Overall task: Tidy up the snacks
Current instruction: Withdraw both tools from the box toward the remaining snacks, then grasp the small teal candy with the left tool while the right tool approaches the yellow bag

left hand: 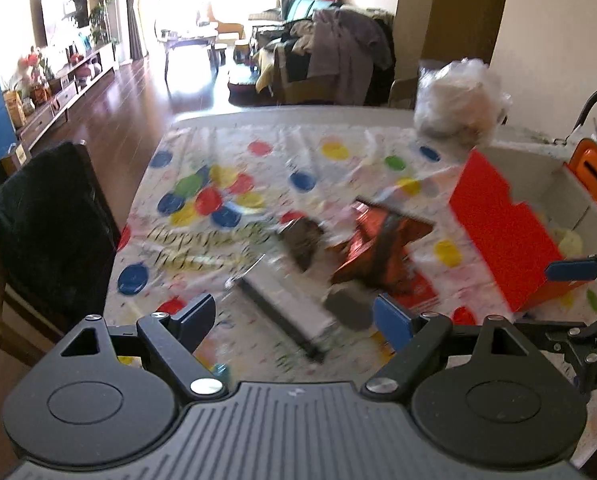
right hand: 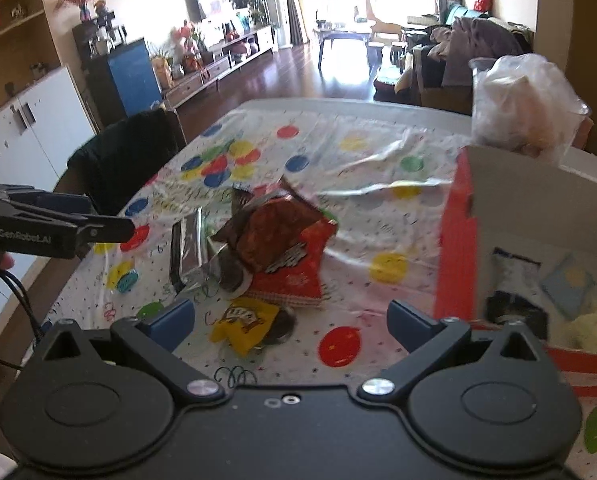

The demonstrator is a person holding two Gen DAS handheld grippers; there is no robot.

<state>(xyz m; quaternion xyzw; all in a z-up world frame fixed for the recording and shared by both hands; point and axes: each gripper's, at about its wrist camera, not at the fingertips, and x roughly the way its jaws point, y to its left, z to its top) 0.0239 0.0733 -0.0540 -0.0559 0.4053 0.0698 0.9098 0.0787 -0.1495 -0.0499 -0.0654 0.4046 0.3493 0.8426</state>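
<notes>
Open red box holds several small snack packets.

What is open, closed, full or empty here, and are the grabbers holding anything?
Left gripper: open, holding nothing.
Right gripper: open, holding nothing.
Red box: open on top, a few snacks inside.
Snack pile: loose on the table, not yet in the box.
Yellow packet: lying flat, sealed.
Clear bag: bunched up behind the box.
</notes>
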